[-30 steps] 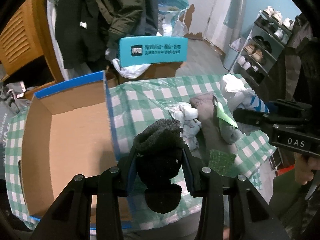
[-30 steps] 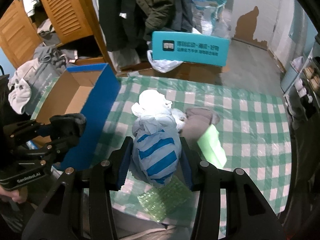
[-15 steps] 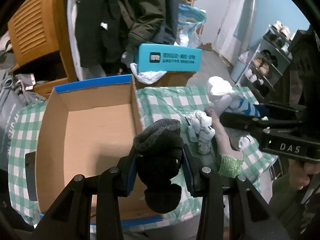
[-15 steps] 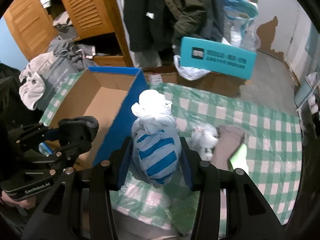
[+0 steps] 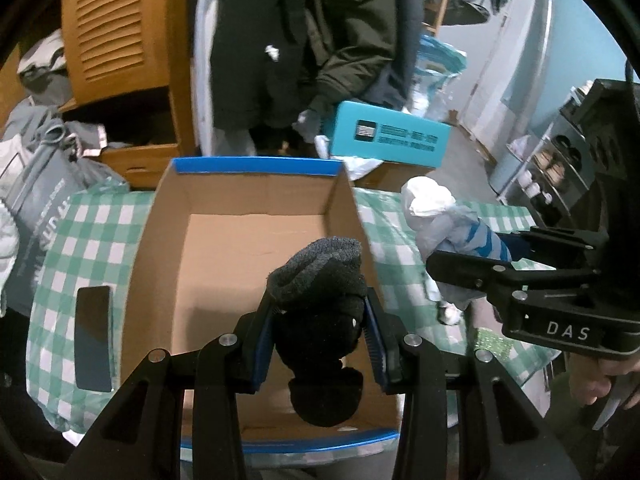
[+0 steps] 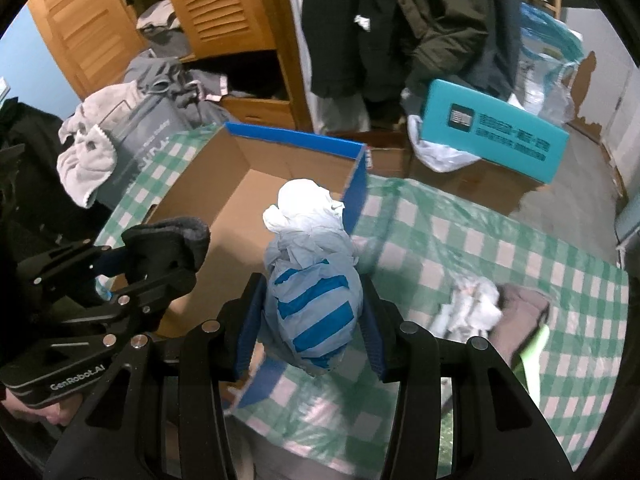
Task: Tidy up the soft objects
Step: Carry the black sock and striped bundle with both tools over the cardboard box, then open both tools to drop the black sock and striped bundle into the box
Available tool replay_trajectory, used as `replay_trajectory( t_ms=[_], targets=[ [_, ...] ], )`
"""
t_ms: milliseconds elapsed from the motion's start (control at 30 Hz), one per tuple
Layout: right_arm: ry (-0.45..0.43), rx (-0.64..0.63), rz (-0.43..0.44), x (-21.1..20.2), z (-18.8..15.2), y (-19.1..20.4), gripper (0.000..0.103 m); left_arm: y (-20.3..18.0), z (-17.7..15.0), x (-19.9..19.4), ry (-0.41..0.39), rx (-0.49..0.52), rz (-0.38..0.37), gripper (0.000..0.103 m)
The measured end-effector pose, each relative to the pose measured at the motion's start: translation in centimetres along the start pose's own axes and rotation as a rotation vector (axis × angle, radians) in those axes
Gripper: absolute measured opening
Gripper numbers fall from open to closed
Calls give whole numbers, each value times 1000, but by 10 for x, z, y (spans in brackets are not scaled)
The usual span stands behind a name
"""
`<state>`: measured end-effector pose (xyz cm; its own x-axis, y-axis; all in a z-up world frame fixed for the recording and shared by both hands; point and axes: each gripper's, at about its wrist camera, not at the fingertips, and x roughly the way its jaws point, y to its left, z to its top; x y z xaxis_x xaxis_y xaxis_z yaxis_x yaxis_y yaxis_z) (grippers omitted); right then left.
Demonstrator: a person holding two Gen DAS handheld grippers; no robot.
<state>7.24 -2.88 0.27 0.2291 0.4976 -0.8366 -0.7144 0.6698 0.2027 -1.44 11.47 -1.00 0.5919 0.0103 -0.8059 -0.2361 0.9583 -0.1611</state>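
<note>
My left gripper [image 5: 318, 316] is shut on a dark grey and black sock bundle [image 5: 320, 280] and holds it above the open cardboard box with blue rim [image 5: 256, 168]. The box looks bare inside. My right gripper [image 6: 312, 304] is shut on a white and blue striped sock bundle [image 6: 314, 280], held over the box's right wall [image 6: 358, 188]. The striped bundle also shows in the left wrist view [image 5: 448, 224], right of the box. A white sock bundle [image 6: 468, 308], a brown-grey one [image 6: 520, 316] and a light green item [image 6: 534, 344] lie on the checked cloth.
The table has a green and white checked cloth [image 6: 500, 240]. A black phone [image 5: 93, 336] lies left of the box. A teal box [image 6: 492, 136] sits behind the table. A grey bag [image 5: 32, 184] and hanging coats [image 5: 320, 40] stand beyond.
Both grippers have moved left with their bundles. The left one went from over the cloth to above the box. The right one went from over the sock pile to the box's right wall.
</note>
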Motion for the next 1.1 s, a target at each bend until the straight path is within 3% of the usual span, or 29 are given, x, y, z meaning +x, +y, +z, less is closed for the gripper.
replay_trajectory(
  t_ms=[633, 1100],
  targets=[
    [58, -78, 35, 43, 24, 53, 45, 51, -4, 8, 18, -90, 74, 41],
    [110, -102, 46, 63, 22, 64, 46, 65, -9, 20, 67, -134, 104, 42]
  ],
)
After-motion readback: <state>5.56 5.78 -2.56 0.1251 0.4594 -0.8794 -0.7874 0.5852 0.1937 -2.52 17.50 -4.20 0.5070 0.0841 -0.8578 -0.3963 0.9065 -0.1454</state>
